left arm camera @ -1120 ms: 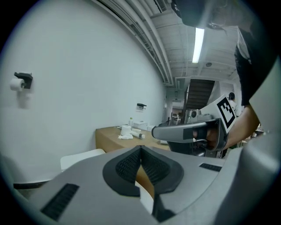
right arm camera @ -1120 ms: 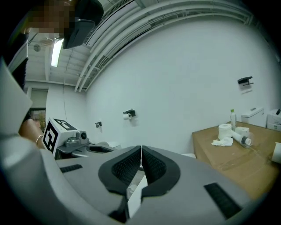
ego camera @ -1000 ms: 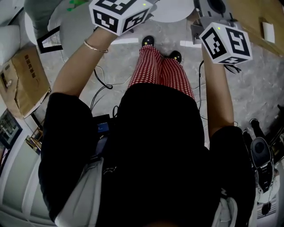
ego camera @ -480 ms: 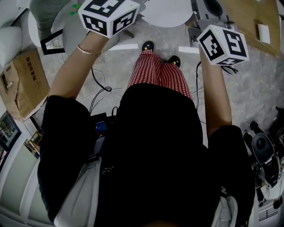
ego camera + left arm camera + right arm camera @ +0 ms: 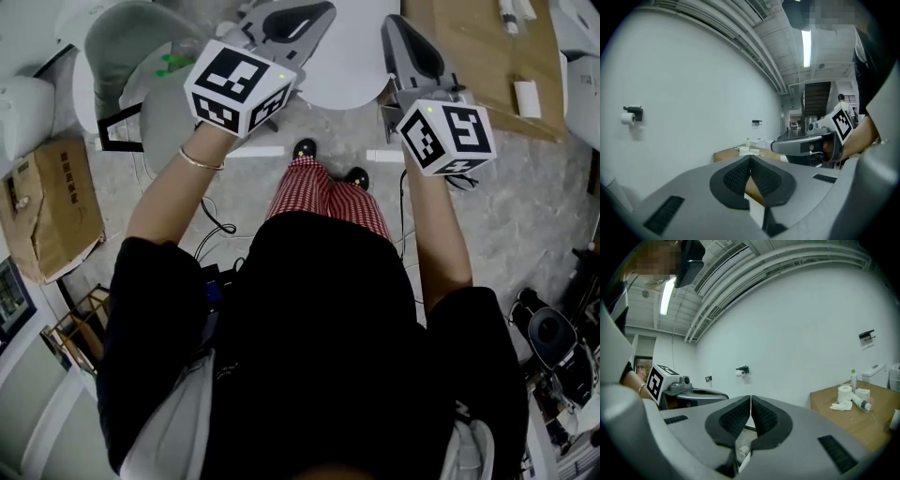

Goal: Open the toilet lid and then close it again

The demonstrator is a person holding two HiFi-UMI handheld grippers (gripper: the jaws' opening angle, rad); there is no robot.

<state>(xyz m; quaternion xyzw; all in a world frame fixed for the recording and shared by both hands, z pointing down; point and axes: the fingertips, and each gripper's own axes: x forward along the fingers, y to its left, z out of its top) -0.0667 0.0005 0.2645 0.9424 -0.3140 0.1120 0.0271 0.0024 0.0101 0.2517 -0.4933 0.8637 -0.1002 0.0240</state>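
A white rounded surface [image 5: 345,58], seemingly the closed toilet lid, lies at the top middle of the head view, just beyond the person's shoes. My left gripper [image 5: 314,11] hangs over its left edge and my right gripper [image 5: 398,33] over its right edge. Neither touches it. Both are held level and look at the white wall. In the left gripper view the left gripper [image 5: 750,159] has its jaws pressed together on nothing. The right gripper [image 5: 750,399] is the same in its own view, pads meeting, empty. Each gripper shows in the other's view: the right gripper [image 5: 806,145] and the left gripper [image 5: 693,394].
A wooden top [image 5: 487,56] at the right carries toilet rolls and a bottle [image 5: 853,378]. A paper holder [image 5: 742,370] hangs on the wall. A cardboard box [image 5: 52,202] lies at the left, a grey chair [image 5: 131,47] behind it, and cables [image 5: 216,216] run over the floor.
The head view has swung forward. Both grippers now show in full, lower in the picture, with the white lid between them. Their jaws stay shut.
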